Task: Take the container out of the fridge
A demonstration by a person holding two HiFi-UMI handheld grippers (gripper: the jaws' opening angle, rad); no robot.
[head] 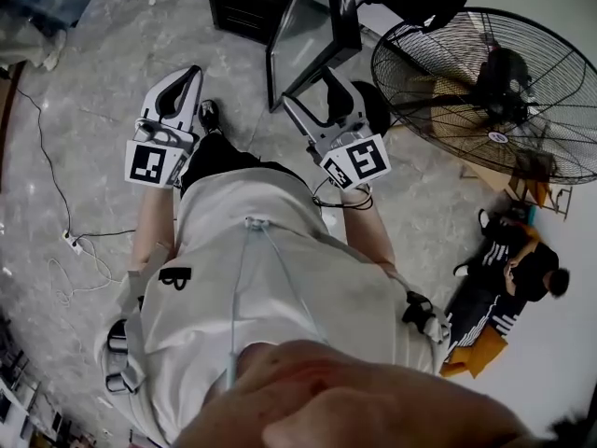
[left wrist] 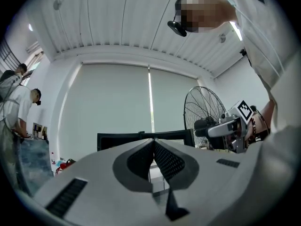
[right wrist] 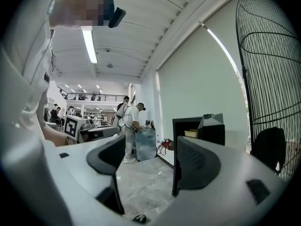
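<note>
White shirt point(head: 280, 278) sits closest. Left gripper point(head: 189, 75) fingers are pressed together; right gripper point(head: 309, 86) fingers are spread, empty. Past the right fingers, a pale container point(right wrist: 191, 133) lies flat, long side across, inside the open fridge point(right wrist: 211, 132). Big fan point(head: 499, 73) stands right.

Even, bright ceiling tube light point(right wrist: 89, 45); strong fisheye bending, dark vignetted corners, near parts blurred

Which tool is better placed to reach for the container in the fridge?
Right. The right tool has its jaws apart and faces the open fridge, where the container shows inside. The left tool has its jaws together, so it would likely need opening first.
</note>
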